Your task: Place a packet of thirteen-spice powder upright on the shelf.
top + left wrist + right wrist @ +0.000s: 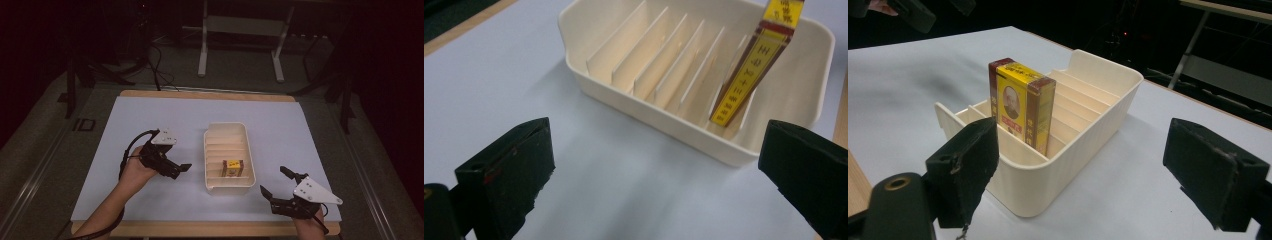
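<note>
A cream tray [214, 150] with several slots sits mid-table. A yellow and brown box [233, 168] stands upright in a slot near the tray's near end. My left gripper [181, 169] rests left of the tray, open and holding nothing. My right gripper [276, 182] is at the tray's near right corner, jaws wide apart, nothing between them. In the left gripper view the left gripper [654, 175] faces the tray's side wall [684, 131], and the box [751, 75] leans in its slot. In the right gripper view the right gripper [1088, 170] faces the tray [1098, 120] and the box [1020, 102].
A pale blue mat [150, 120] covers the wooden table [200, 229], whose front edge lies close to both hands. Beyond the far edge stand the white legs of a frame [202, 55] and some cables [160, 65] on a dark floor.
</note>
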The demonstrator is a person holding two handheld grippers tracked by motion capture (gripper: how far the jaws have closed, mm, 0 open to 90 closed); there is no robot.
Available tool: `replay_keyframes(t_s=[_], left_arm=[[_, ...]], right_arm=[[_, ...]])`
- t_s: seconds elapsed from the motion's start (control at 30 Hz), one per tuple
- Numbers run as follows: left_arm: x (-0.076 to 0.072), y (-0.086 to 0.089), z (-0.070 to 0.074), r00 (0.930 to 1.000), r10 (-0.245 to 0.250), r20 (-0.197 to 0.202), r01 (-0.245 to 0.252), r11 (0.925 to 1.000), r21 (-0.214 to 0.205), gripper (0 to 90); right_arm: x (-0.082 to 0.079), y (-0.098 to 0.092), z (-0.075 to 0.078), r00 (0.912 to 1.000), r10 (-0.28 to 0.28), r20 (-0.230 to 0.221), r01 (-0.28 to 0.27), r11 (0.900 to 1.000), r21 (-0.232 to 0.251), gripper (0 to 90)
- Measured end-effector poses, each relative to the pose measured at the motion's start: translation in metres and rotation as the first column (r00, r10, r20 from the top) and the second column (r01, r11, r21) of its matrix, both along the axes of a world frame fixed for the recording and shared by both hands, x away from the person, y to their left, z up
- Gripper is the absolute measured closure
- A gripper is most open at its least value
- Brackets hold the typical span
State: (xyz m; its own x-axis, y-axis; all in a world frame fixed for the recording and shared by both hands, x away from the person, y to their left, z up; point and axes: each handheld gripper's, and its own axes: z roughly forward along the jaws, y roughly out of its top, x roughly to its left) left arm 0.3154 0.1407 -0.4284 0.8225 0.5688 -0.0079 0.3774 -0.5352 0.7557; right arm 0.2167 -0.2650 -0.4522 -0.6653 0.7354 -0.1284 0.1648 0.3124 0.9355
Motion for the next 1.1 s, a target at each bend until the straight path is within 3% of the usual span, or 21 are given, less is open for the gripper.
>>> replay_keyframes(t_s=[0.37,1.1], left_arm=[[-0.011,0.011,-0.016,0.9998,0.012,-0.017,-0.012,0.9998,0.015,1.6],[-0.026,0.031,-0.048,0.9969,0.024,-0.075,-0.025,0.9996,-0.014,1.6]], right_arm=[[0.000,0.000,0.000,1.0000,-0.003,0.009,0.003,1.0000,0.002,14.5],[-0.001,-0.001,0.000,0.9999,-0.005,0.015,0.005,0.9999,0.009,14.5]])
